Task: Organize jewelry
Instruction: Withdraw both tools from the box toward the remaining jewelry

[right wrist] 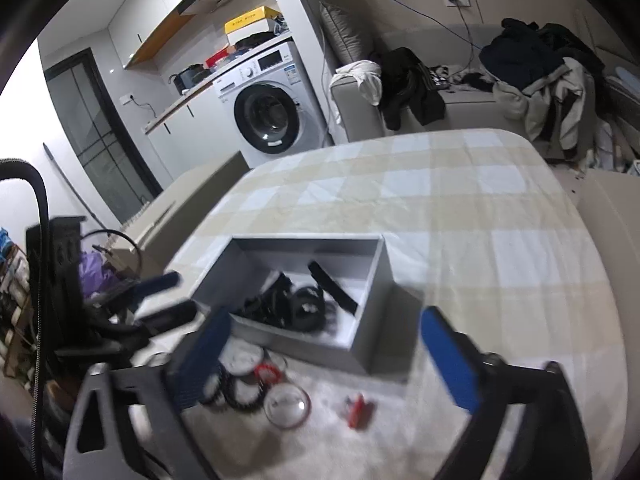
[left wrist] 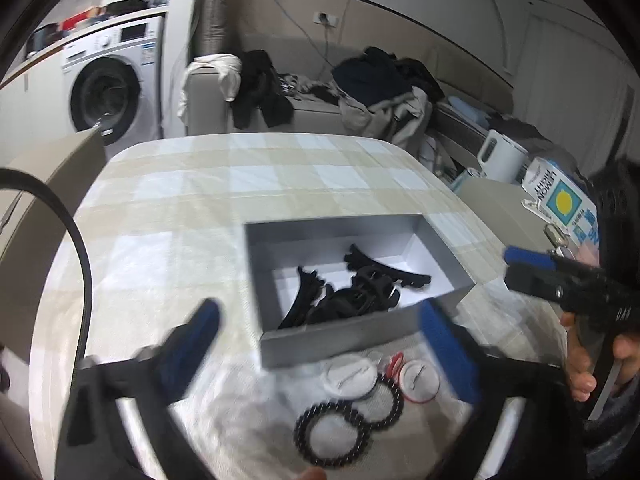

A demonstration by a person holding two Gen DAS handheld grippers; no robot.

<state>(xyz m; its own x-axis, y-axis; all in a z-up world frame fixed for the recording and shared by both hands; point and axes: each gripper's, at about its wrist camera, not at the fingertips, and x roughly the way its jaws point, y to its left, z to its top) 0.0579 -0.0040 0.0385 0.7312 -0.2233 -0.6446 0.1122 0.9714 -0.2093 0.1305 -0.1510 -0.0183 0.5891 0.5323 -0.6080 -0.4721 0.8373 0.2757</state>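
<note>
Left wrist view: we see the left hand-held gripper (left wrist: 320,344) spread wide and empty above the worktop (left wrist: 200,200); black hair clips (left wrist: 352,292) already lie in the grey box (left wrist: 360,338), while two beaded bracelets (left wrist: 348,420) and round cases (left wrist: 350,374) wait outside.

Right wrist view: the right hand-held gripper (right wrist: 332,360) also gapes empty; a red piece (right wrist: 357,408) remains unsorted.

Far tablecloth (right wrist: 460,184) bare; grey box (left wrist: 352,338) blocks centre.
</note>
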